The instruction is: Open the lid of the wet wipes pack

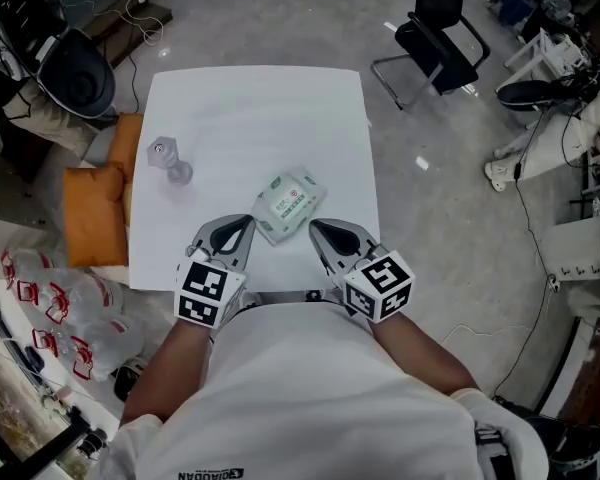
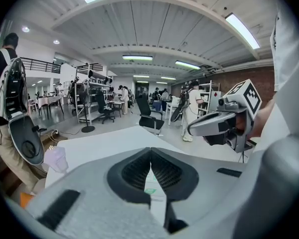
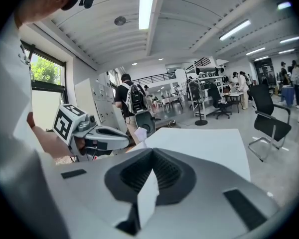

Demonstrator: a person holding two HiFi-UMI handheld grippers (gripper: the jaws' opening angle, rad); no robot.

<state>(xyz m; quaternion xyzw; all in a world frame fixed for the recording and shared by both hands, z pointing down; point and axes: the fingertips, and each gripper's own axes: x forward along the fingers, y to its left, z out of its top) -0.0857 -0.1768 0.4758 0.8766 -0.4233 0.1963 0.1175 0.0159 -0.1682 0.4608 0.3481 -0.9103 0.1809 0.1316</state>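
Observation:
The wet wipes pack (image 1: pixel 290 205), white with a green label, lies flat near the front of the white table (image 1: pixel 250 108). My left gripper (image 1: pixel 250 219) is just left of the pack's near corner. My right gripper (image 1: pixel 313 225) is just right of it. Both point at the pack, with their tips close beside it and nothing between them. In the left gripper view the jaws meet at the tip (image 2: pixel 150 148), and a strip of the pack (image 2: pixel 150 188) shows behind them. In the right gripper view the jaws (image 3: pixel 152 151) also meet.
A small clear plastic bottle (image 1: pixel 168 161) stands on the table's left part. Orange cushions (image 1: pixel 92 213) sit against the table's left edge, with plastic bags (image 1: pixel 50 308) on the floor below. A black office chair (image 1: pixel 435 33) stands off the far right corner.

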